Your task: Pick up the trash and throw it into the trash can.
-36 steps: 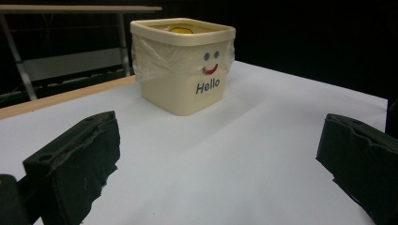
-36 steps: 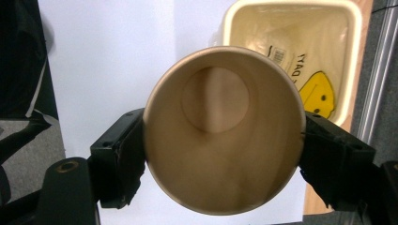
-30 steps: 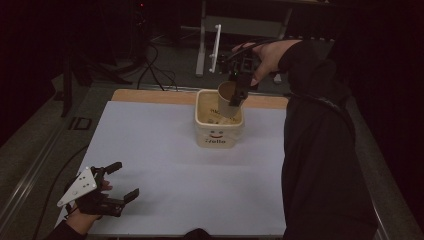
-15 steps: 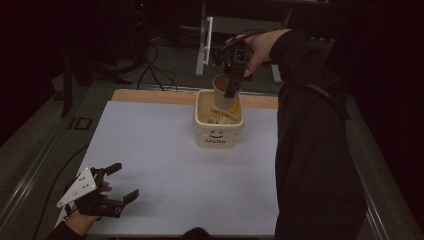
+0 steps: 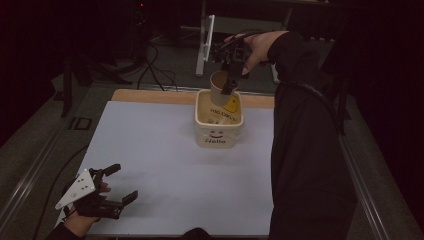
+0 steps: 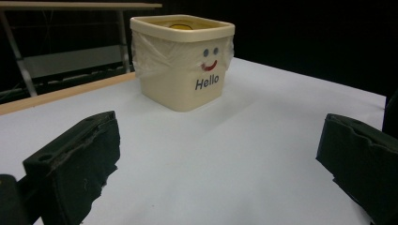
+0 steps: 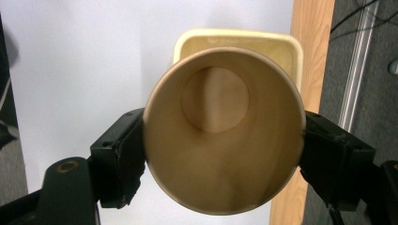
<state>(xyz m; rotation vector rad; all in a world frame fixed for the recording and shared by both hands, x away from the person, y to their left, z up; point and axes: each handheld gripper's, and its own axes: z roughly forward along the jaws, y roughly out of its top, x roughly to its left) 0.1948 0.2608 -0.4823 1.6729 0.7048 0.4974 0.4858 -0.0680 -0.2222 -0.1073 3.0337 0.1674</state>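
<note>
The right hand-held gripper [image 5: 228, 80] is up in the air at about 12 o'clock on the bench [image 5: 165, 165]. It is clamped on a brown paper cup [image 5: 220, 84]. In the right gripper view one black jaw presses on each side of the paper cup [image 7: 224, 131], and you can look right down inside it to its round bottom. Nothing can be seen inside the cup.

The cup hangs just above the far edge of a cream tub [image 5: 218, 125]. The tub stands on the bench a little past the middle, toward 12 o'clock. It has a smiley face and the word "Hello" on its front. Thin clear plastic is wrapped around the top part of the cream tub [image 6: 182, 61]. Something yellow shows inside it. In the right gripper view the tub [image 7: 234, 41] peeks out from behind the cup.

The left hand-held gripper [image 5: 116, 184] rests low at about 7 o'clock, near the front corner of the bench. Its jaws are wide apart and hold nothing. In the left gripper view the two black jaws stand far from each other, with the white bench top [image 6: 244, 154] between them. This gripper is well apart from the tub.

A strip of wood [image 5: 150, 96] runs along the far edge of the bench.
</note>
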